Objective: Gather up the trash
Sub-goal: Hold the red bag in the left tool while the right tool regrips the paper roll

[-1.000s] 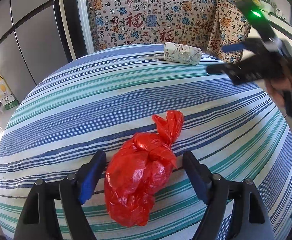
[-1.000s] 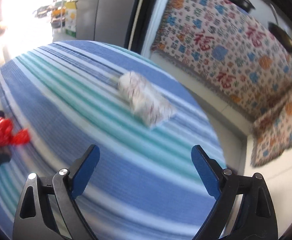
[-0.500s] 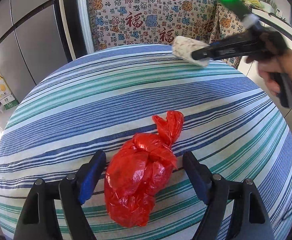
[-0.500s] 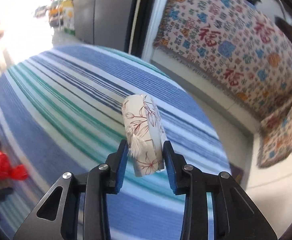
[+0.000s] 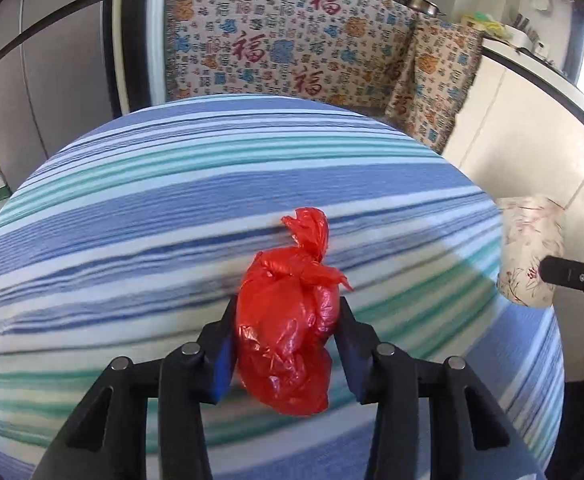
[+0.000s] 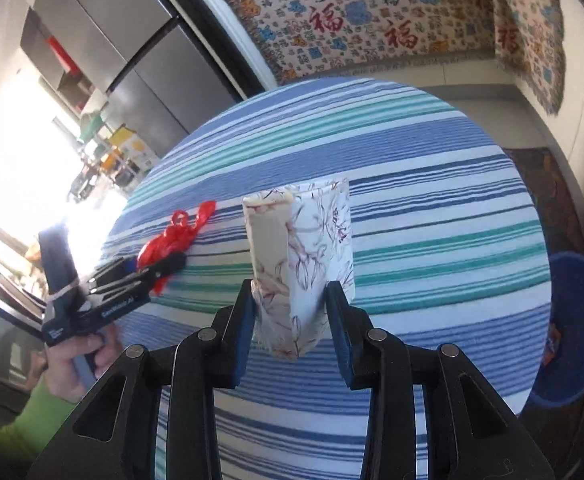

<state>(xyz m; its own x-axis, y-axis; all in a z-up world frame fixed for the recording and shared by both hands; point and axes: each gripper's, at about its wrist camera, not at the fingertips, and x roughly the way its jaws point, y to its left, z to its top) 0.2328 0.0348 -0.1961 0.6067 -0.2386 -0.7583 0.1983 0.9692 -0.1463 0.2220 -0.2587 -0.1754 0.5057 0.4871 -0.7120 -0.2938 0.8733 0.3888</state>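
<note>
Trash is in both of your grippers at this moment. Your left gripper (image 5: pixel 287 344) has its blue pads on either side of the knotted red plastic bag (image 5: pixel 287 336), and its jaws are closing: the pads press into the crinkled plastic low on the bag's body, while the twisted knot and tail stand up beyond the fingertips. The bag sits near the front middle of the round table with its blue, teal and white striped cloth (image 5: pixel 171 208); whether the bag is touching the cloth or lifted off it, you cannot tell from these views.

Your right gripper (image 6: pixel 289 308) is pinching the floral paper roll (image 6: pixel 300 264), a squashed white tube printed with reddish line flowers. The pads clamp its lower end, and the rest of it stands up and away from the fingers, over the right half of the table. From the left wrist view the same roll (image 5: pixel 530 248) shows at the far right edge, just off the table's rim.

From the right wrist view, your left hand (image 6: pixel 75 364), in a green sleeve (image 6: pixel 23 428), grips its tool at the left. A blue bin (image 6: pixel 576 332) stands on the floor to the right of the table. Behind the table hangs a patterned cloth with red characters (image 6: pixel 372 20), and a grey refrigerator (image 6: pixel 123 44) stands at the far left.
</note>
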